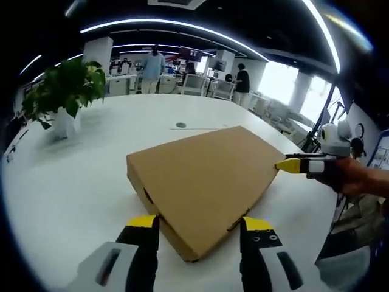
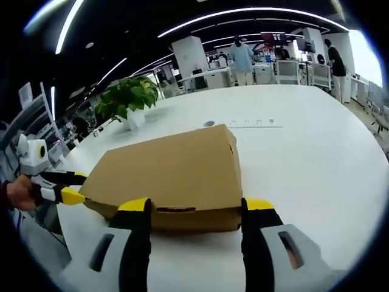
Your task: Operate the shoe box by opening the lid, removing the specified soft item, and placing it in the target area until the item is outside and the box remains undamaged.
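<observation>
White table (image 1: 73, 176) holds one brown shoe box (image 1: 203, 176), lid shut, lying flat. From the left gripper view its long side runs from near left to far right. Left gripper (image 1: 197, 230) is spread wide at a near corner. Right gripper (image 2: 194, 210) is spread too, maybe touching the box end. One potted plant (image 1: 64, 91) stands far left.

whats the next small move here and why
Probably ease the right tool forward to catch the lid's front edge and lift. The cardboard shoe box lies shut on the white table, both tools are open and holding nothing, and the left tool is already at the box's corner, seemingly placed to steady it.
</observation>
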`<state>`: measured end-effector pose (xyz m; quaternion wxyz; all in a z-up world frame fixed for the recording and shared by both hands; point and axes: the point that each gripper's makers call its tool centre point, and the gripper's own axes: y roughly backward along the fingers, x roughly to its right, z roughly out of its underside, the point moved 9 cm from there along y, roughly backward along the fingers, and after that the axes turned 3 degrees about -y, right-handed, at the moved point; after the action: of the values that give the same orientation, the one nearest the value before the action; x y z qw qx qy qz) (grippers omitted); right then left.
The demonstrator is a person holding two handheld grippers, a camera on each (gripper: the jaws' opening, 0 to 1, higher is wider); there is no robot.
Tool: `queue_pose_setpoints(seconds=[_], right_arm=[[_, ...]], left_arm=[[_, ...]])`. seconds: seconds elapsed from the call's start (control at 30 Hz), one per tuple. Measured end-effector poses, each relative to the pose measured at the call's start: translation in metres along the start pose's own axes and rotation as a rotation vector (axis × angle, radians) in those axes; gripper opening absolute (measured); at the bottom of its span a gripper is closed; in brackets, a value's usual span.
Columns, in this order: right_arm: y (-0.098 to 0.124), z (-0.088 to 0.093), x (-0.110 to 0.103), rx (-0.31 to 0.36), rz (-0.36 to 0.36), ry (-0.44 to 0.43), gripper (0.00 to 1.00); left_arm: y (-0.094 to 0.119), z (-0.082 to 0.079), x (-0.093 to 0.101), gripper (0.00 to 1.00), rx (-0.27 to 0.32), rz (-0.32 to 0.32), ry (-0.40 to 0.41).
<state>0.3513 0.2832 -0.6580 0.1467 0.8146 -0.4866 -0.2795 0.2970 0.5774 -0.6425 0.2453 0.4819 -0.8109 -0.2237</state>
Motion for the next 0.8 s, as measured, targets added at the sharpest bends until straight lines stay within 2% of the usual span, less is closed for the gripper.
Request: queue_pose_setpoints(seconds=[0.37,0.8], right_arm=[[-0.012,0.013,-0.050,-0.030,-0.058,0.043,0.56],[-0.028,0.020,-0.095,-0.072,-0.118,0.084,0.56]], left_arm=[[0.042,0.023,-0.029,0.51,0.013,-0.057,0.047],[0.082,0.049,-0.050,0.50,0.032,-0.128,0.105]])
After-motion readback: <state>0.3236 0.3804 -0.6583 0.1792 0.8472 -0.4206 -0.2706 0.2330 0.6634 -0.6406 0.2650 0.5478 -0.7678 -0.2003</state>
